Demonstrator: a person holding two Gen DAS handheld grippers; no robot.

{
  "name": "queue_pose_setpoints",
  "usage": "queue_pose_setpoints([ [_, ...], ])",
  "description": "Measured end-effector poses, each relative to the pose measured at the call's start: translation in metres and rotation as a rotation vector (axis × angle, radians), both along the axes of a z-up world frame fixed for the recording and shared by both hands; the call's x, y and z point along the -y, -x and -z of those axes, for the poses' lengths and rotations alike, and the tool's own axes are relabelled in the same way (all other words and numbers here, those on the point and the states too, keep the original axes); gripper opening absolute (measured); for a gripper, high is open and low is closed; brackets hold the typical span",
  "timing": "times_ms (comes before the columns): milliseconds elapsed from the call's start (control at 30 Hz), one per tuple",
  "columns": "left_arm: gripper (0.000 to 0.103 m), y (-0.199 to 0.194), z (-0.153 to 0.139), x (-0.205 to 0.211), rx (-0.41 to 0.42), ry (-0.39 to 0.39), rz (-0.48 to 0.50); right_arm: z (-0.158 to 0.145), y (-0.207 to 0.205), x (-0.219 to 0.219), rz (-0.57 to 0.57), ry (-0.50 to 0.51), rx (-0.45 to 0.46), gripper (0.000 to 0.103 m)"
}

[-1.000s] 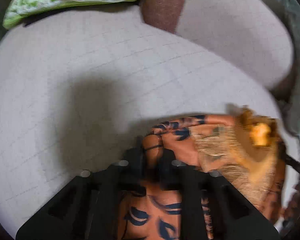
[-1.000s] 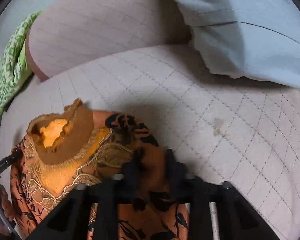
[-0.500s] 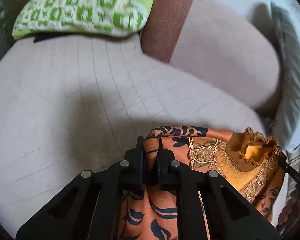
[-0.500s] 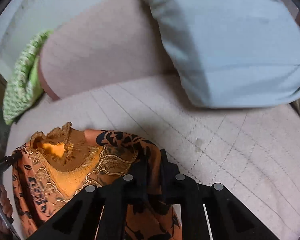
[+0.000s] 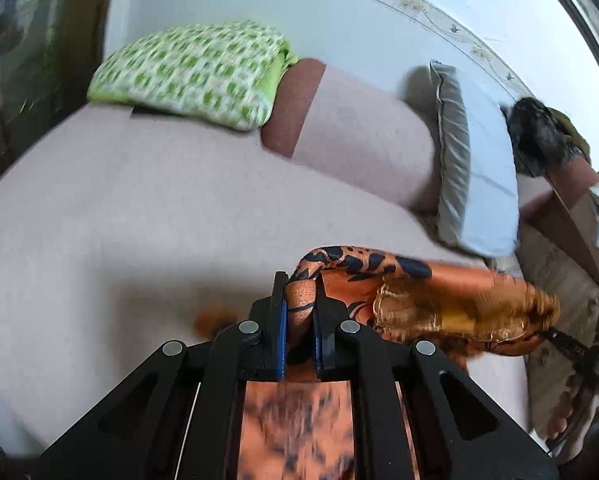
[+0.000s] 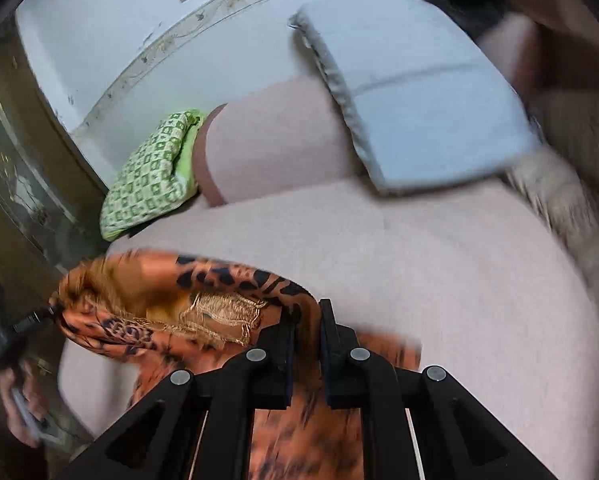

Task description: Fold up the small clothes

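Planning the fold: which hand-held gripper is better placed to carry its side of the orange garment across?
Neither clearly: left hand-held gripper and right hand-held gripper each pinch a shoulder of the orange garment, held up over the bed.

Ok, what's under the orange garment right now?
The orange garment hangs from the left gripper and right gripper. Pink bedcover shows below its top edge. What lies beneath the hanging cloth is hidden by cloth and grippers.

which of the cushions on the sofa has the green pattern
The green cushion at the far left end of the sofa, checked green and white. The grey cushion further right is plain, with no pattern.
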State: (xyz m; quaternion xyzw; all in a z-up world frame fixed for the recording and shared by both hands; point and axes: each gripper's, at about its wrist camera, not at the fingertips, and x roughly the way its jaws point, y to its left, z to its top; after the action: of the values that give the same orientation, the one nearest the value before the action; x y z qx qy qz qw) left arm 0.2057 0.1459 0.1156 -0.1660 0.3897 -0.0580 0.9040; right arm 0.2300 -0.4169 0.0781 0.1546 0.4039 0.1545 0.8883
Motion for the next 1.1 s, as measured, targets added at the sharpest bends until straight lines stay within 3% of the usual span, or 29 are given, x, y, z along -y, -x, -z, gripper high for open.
queue_pose_setpoints([
  [133, 0.009, 0.074, 0.058, -0.01, -0.048, 0.107, -0.023, 0.046, 0.079, 0.007, 0.062, -0.033, -0.033, 0.009],
  [167, 0.008, 0.089, 0.069, -0.007, -0.061, 0.117, -0.033, 0.069, 0.098, 0.006, 0.095, -0.021, -0.066, 0.009],
  [233, 0.008, 0.111, 0.11, -0.002, -0.14, 0.121, -0.078, 0.104, 0.11, 0.006, 0.127, -0.034, -0.18, 0.009],
  [300, 0.008, 0.122, 0.129, -0.003, -0.208, 0.168, -0.105, 0.112, 0.117, 0.009, 0.129, -0.05, -0.208, 0.009],
  [367, 0.008, 0.13, 0.121, -0.008, -0.174, 0.23, -0.106, 0.104, 0.124, 0.008, 0.127, -0.002, -0.183, 0.01],
  [467, 0.008, 0.14, 0.106, -0.004, -0.134, 0.219, -0.078, 0.097, 0.142, 0.006, 0.143, 0.024, -0.147, 0.009],
  [567, 0.009, 0.136, 0.12, 0.009, -0.216, 0.128, -0.06, 0.118, 0.126, 0.001, 0.162, 0.067, -0.24, 0.01],
  [633, 0.01, 0.133, 0.135, 0.013, -0.308, 0.136, -0.035, 0.121, 0.12, -0.003, 0.158, 0.091, -0.266, 0.01],
  [667, 0.01, 0.134, 0.135, 0.012, -0.315, 0.149, -0.029, 0.117, 0.12, -0.002, 0.159, 0.084, -0.251, 0.01],
  [767, 0.017, 0.151, 0.116, 0.001, -0.228, 0.227, -0.025, 0.108, 0.137, 0.006, 0.158, 0.011, -0.224, 0.015],
  [900, 0.024, 0.171, 0.096, -0.003, -0.182, 0.251, -0.011, 0.103, 0.167, 0.011, 0.16, -0.064, -0.201, 0.018],
  [1033, 0.027, 0.175, 0.08, -0.006, -0.155, 0.313, -0.002, 0.081, 0.187, 0.012, 0.173, -0.067, -0.107, 0.018],
  [1100, 0.036, 0.173, 0.077, -0.005, -0.156, 0.333, 0.004, 0.071, 0.194, 0.014, 0.18, -0.099, -0.072, 0.026],
])
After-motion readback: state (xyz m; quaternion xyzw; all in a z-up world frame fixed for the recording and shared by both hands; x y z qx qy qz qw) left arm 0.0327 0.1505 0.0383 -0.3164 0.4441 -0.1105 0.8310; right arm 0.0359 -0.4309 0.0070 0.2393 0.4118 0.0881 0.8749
